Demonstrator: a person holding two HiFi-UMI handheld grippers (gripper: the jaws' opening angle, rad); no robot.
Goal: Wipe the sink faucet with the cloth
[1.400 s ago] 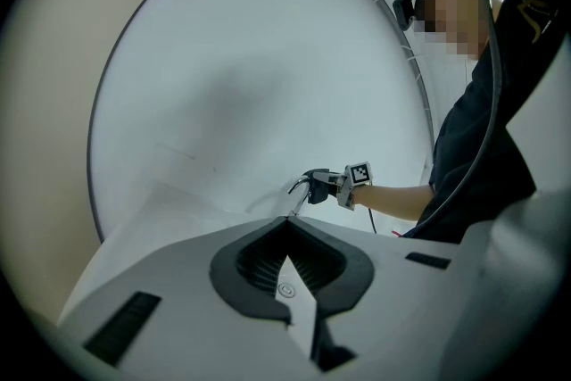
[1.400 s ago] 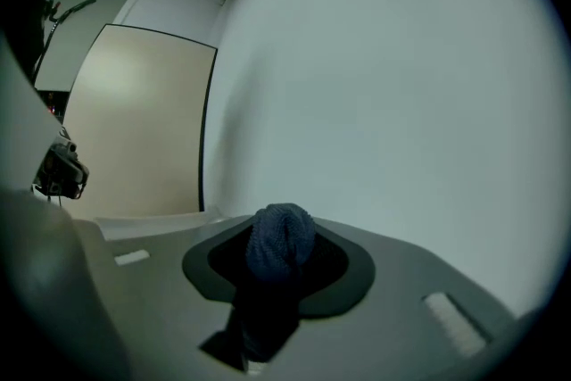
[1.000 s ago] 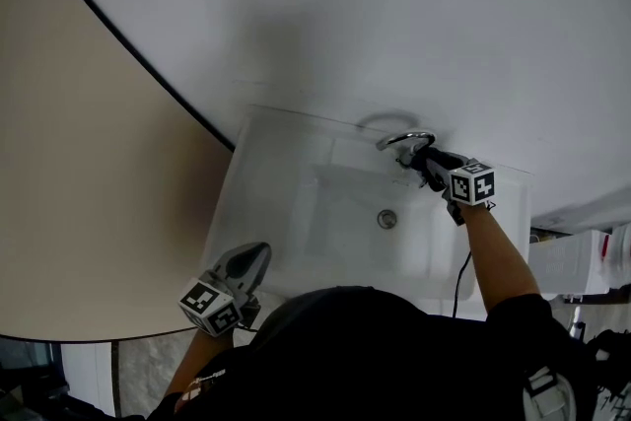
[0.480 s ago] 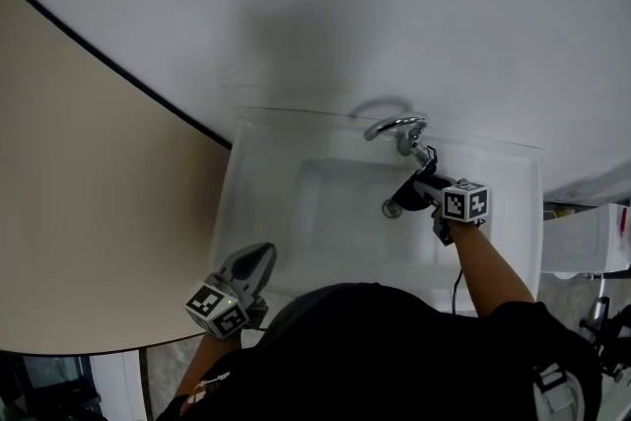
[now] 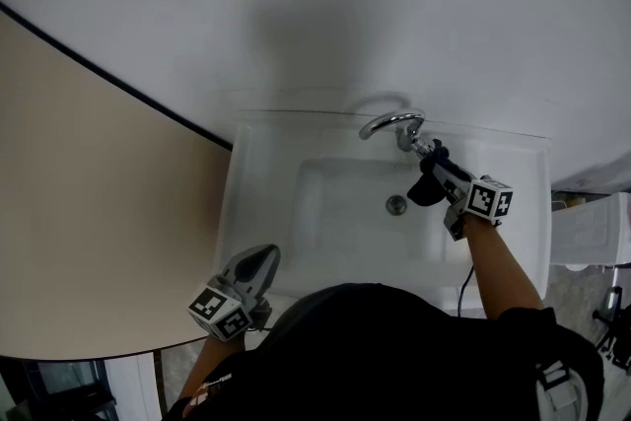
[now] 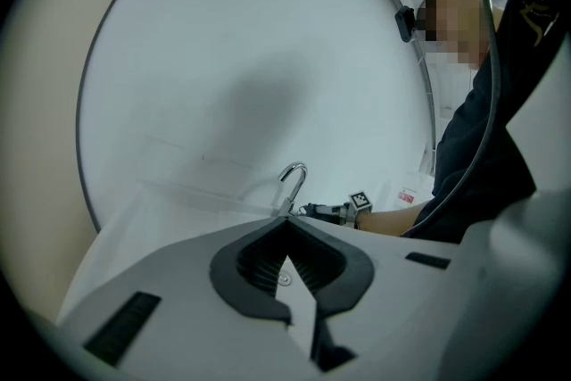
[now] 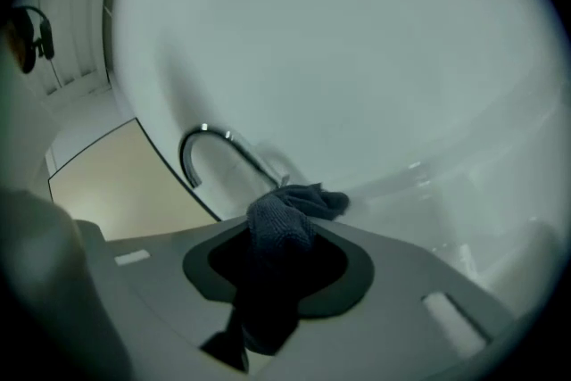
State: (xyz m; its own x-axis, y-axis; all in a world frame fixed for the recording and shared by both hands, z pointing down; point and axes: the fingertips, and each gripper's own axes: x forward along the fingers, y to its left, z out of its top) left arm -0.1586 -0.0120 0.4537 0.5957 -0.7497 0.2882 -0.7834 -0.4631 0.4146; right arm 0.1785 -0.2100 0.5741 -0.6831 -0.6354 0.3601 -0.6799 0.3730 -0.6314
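Cloth shows its knit weave only in the right gripper view.

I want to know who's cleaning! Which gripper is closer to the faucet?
Right. The right gripper, holding the dark cloth, is just beside the base of the faucet. The left gripper, shut and empty, is far off at the near left corner of the sink.

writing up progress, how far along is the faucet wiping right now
Done: the dark grey knitted cloth is picked up, clamped in the right gripper. In hand: its bunched end sits by the base of the curved chrome faucet. Left: probably the arched spout; no wiped patch shows. The left gripper waits shut and empty.
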